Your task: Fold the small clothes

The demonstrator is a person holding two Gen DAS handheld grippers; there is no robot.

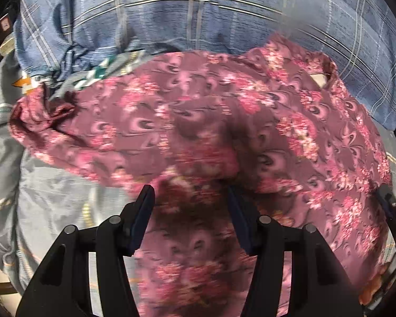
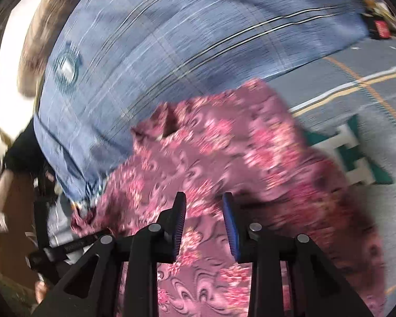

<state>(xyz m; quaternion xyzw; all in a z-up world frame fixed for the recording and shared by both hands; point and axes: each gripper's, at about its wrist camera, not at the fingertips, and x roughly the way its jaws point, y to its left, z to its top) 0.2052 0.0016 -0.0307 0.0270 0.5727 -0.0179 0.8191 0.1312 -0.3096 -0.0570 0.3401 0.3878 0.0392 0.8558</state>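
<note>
A maroon garment with pink flowers [image 1: 211,132] lies rumpled on a grey sheet [image 1: 52,198], and both views show it blurred. My left gripper [image 1: 189,199] hangs just over its near part, jaws apart, with the cloth lying below them and not pinched. In the right wrist view the same garment [image 2: 224,153] spreads under my right gripper [image 2: 203,203]. Its blue pads [image 2: 228,224] stand a narrow gap apart, and nothing is pressed between them.
A large blue plaid cloth [image 1: 198,13] bulges right behind the garment [image 2: 171,39]. The grey sheet [image 2: 369,137] bears teal, white and yellow markings. A person's hand [image 2: 2,198] and black gripper parts [image 2: 52,251] are at the lower left of the right wrist view.
</note>
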